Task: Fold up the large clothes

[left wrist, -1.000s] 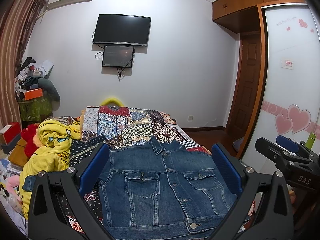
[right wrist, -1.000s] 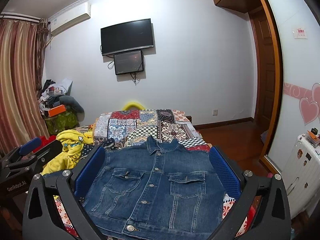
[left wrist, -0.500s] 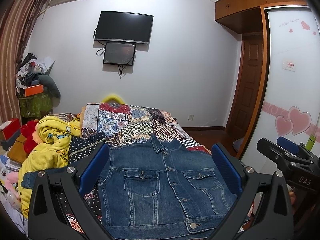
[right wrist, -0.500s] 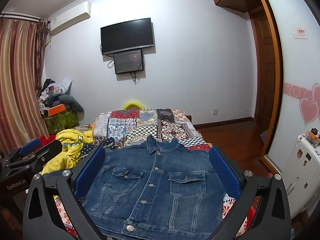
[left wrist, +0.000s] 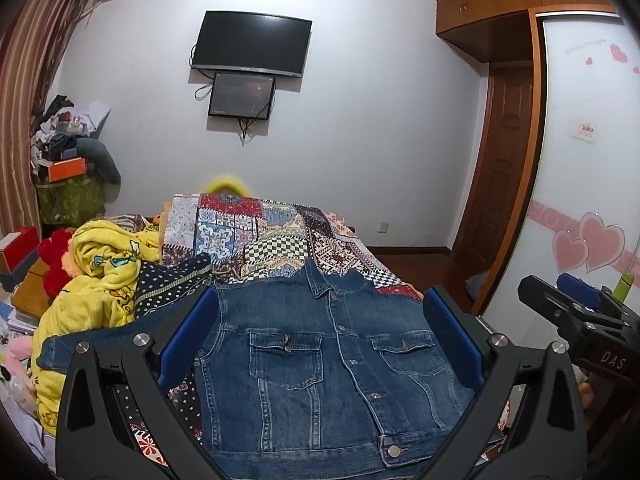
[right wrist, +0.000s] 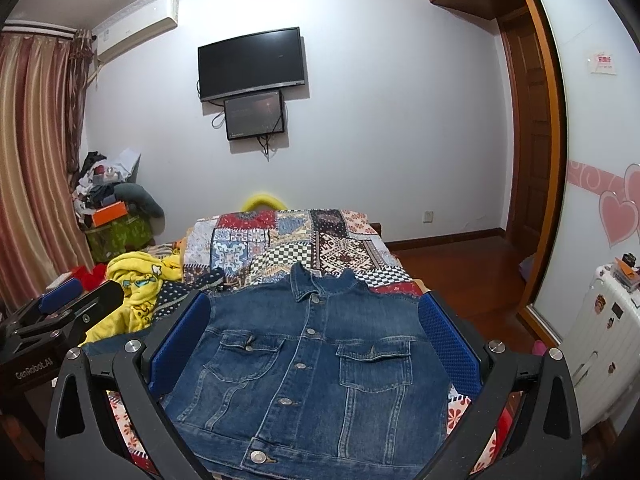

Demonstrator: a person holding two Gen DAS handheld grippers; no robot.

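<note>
Jacket (left wrist: 320, 368): we are looking at a denim jacket lying face up on the near end of the bed, buttoned, collar at the far end and hem at the near edge.
Long axis: it is running near to far, straight away from both grippers.
Left gripper (left wrist: 320, 344): we are holding it above the near hem with the jaws spread wide and nothing between the pads.
Right gripper (right wrist: 314, 344): we are holding it likewise, jaws wide and empty, just right of the left one.
Bearing: the jacket is lying directly ahead of and below both grippers; in each wrist view its body is filling the gap between the blue pads.
Nearer side: we are judging the left gripper nearer the jacket's left side and the sleeve (left wrist: 120, 344) trailing off that way, the right gripper nearer the right side.
Right sleeve: we are not seeing it in either view, so we cannot tell how it lies.
Bed (right wrist: 288, 236): a patchwork cover is stretching bare beyond the collar, giving open room at the far end.
Left edge: a yellow heap (left wrist: 96, 280) and a dotted cloth (left wrist: 168, 288) are crowding just beside the jacket, the left sleeve lying against them.
Right edge: the jacket's side is lying close to the bed edge, with the floor (right wrist: 452, 264) beyond it.
Next move, as we are judging it: bringing the sides inward, or the hem toward the collar, is calling for each gripper to drop to an edge first.
</note>
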